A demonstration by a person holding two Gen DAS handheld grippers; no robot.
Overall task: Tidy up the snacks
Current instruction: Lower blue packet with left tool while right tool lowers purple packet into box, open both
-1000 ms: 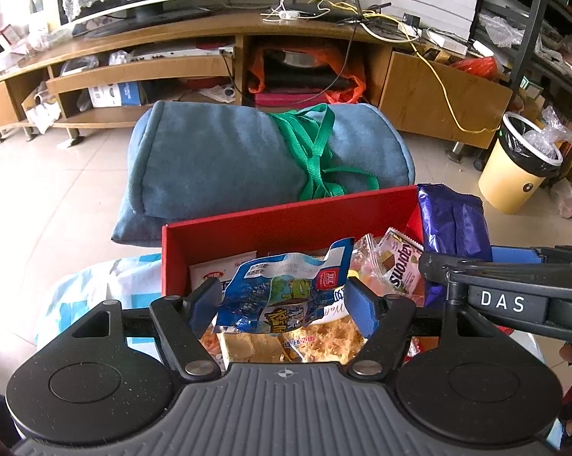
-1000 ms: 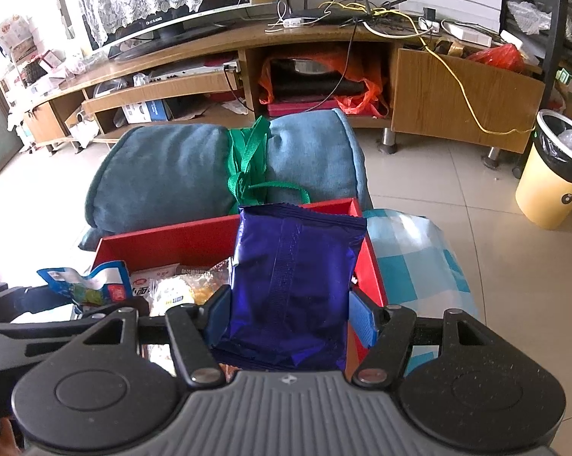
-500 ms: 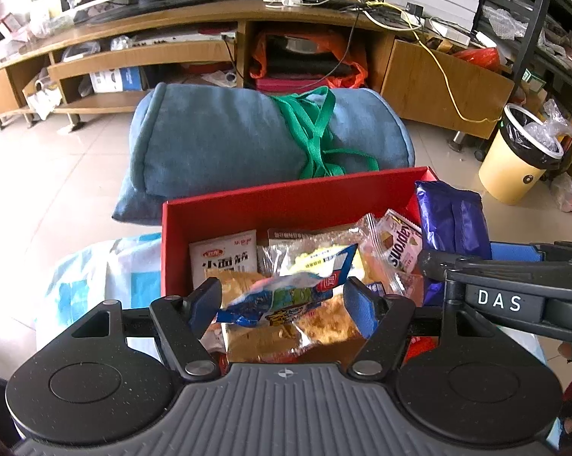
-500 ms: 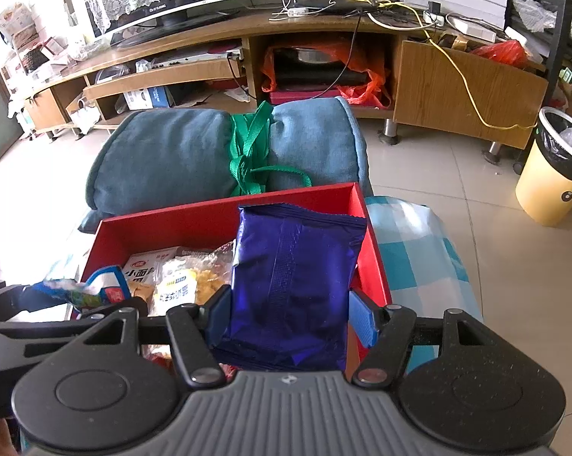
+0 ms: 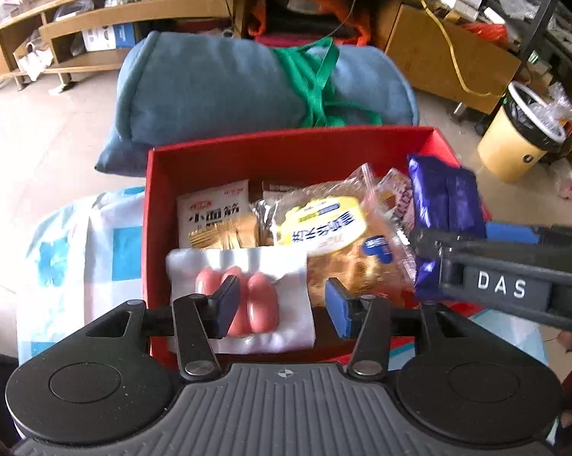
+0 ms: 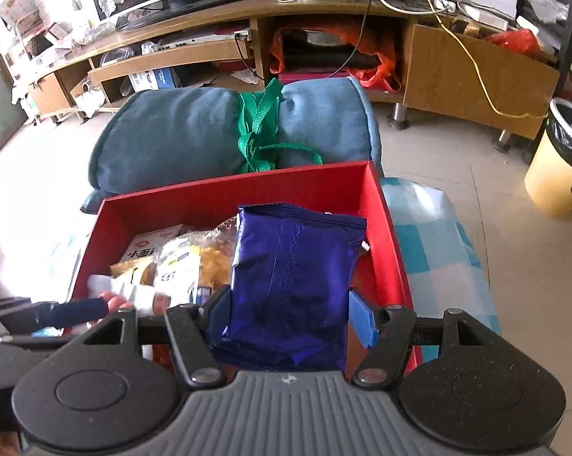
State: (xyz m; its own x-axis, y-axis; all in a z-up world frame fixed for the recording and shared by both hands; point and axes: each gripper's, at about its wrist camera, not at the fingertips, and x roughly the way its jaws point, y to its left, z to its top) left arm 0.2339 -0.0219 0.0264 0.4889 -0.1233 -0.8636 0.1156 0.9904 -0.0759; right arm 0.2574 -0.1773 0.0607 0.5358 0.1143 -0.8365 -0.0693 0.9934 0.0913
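Snacks fill the red cardboard box (image 5: 160, 228) in front of you. Your left gripper (image 5: 282, 304) has just been narrowing; its fingers straddle a clear packet of pink sausages (image 5: 248, 296) without pinching it. Your right gripper (image 6: 289, 315) clamps a shiny purple foil snack pouch (image 6: 293, 266) over the box's right side.

Sausage pack (image 5: 248, 296) between left gripper (image 5: 282, 306) fingers (image 5: 225, 304), over red box (image 5: 286, 152).

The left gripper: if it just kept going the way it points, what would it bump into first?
Probably the white sausage pack lying in the red box, right under the left gripper; how far off is hard to judge.
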